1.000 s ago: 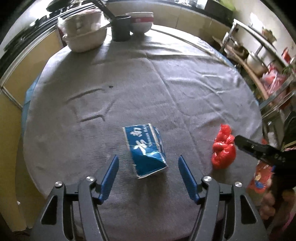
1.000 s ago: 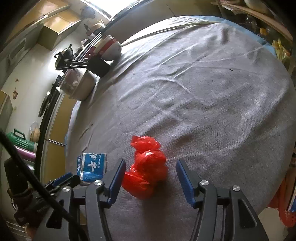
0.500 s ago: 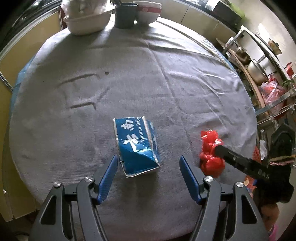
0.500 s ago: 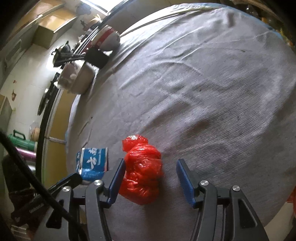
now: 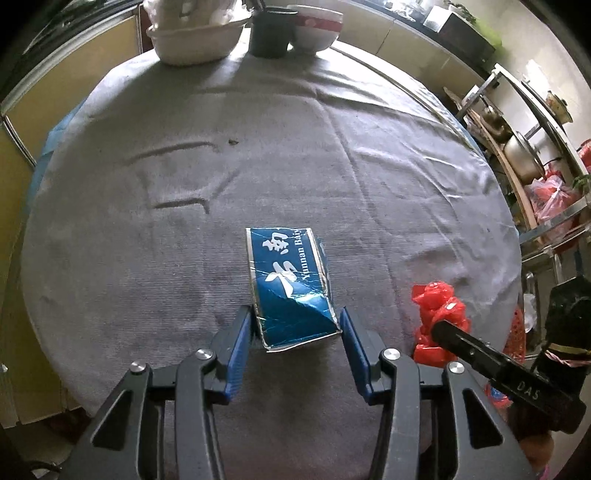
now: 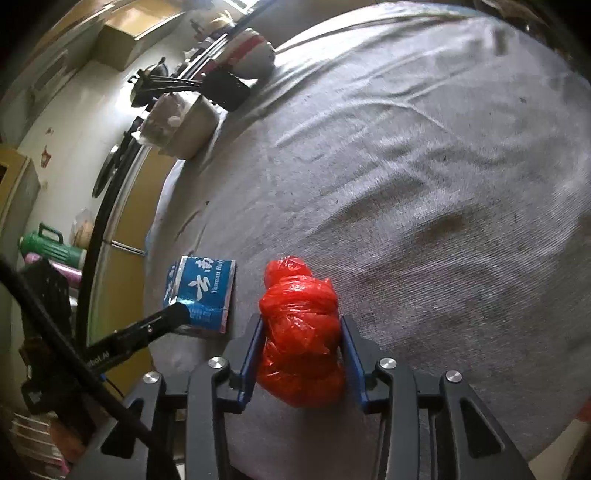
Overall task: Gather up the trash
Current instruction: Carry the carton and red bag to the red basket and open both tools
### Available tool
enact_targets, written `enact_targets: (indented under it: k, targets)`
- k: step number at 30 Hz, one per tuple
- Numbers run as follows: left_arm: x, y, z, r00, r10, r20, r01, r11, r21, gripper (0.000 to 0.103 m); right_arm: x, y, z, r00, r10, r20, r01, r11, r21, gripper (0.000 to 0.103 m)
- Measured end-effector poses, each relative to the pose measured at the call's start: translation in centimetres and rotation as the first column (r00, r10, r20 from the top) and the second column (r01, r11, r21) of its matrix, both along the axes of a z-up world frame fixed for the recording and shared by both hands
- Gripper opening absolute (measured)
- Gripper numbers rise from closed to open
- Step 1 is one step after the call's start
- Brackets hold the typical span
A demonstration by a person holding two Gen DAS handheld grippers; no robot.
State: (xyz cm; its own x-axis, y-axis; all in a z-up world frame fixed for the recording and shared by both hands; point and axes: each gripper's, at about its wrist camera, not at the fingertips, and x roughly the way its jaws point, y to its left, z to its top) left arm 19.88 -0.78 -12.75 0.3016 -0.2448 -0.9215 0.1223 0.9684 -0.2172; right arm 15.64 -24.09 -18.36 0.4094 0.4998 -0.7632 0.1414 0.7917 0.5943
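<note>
A: Bracketing the near end of the blue carton (image 5: 291, 286), your left gripper (image 5: 295, 332) has its fingers on either side of it at lower centre of the left view. The left finger looks to be touching the carton's edge; at the right finger I cannot tell contact from a thin gap.

B: Axis?

A: The carton's long axis runs straight away from the fingers toward frame centre, so only its near end is between them. Your right gripper (image 6: 301, 343) has the red bag (image 6: 301, 332) pinched between both pads, lower centre of its own view, resting on the grey tablecloth (image 6: 424, 166).

B: Hidden?

A: The bag's underside and the carton's far face. No bin shows in either view. The bowls (image 5: 199, 35) at the top edge sit well apart from both pieces.
</note>
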Motion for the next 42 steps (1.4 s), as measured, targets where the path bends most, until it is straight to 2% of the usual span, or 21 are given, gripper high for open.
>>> enact_targets:
  k: [6, 12, 17, 21, 28, 32, 36, 38, 42]
  targets:
    - [-1.1, -2.2, 2.6, 0.995, -0.056, 0.08, 0.052, 0.998, 0.047, 0.049, -1.7, -2.7, 2.1, 0.996, -0.057, 0.066, 0.059, 0.998, -0.026, 0.043]
    - [-3.0, -5.8, 4.9, 0.977, -0.145, 0.156, 0.132, 0.987, 0.09, 0.049, -4.5, -5.9, 4.3, 0.982, -0.136, 0.135, 0.146, 0.987, -0.072, 0.043]
    - [-4.9, -9.2, 6.2, 0.951, -0.232, 0.206, 0.212, 0.97, 0.115, 0.049, -7.7, -9.7, 5.6, 0.958, -0.221, 0.183, 0.245, 0.962, -0.118, 0.043]
    - [-6.1, -12.1, 6.8, 0.919, -0.311, 0.242, 0.292, 0.95, 0.111, 0.049, -10.6, -13.5, 6.2, 0.929, -0.309, 0.202, 0.338, 0.932, -0.129, 0.043]
    - [-8.1, -17.7, 6.4, 0.855, -0.446, 0.263, 0.44, 0.894, 0.087, 0.049, -16.6, -20.8, 5.6, 0.853, -0.482, 0.201, 0.514, 0.843, -0.16, 0.043]
    - [-9.4, -21.2, 5.8, 0.81, -0.529, 0.253, 0.53, 0.845, 0.07, 0.049, -20.2, -24.9, 4.5, 0.796, -0.579, 0.174, 0.603, 0.78, -0.167, 0.043]
    - [-10.9, -25.4, 4.8, 0.752, -0.616, 0.234, 0.618, 0.782, 0.073, 0.049, -22.8, -27.6, 3.3, 0.749, -0.647, 0.141, 0.663, 0.731, -0.161, 0.043]
    - [-11.6, -27.3, 4.3, 0.722, -0.653, 0.228, 0.656, 0.751, 0.07, 0.049, -23.9, -28.6, 2.7, 0.73, -0.672, 0.126, 0.683, 0.713, -0.159, 0.043]
    - [-12.6, -30.9, 2.8, 0.684, -0.703, 0.197, 0.707, 0.705, 0.06, 0.049, -25.1, -29.6, 1.5, 0.711, -0.695, 0.101, 0.702, 0.695, -0.155, 0.043]
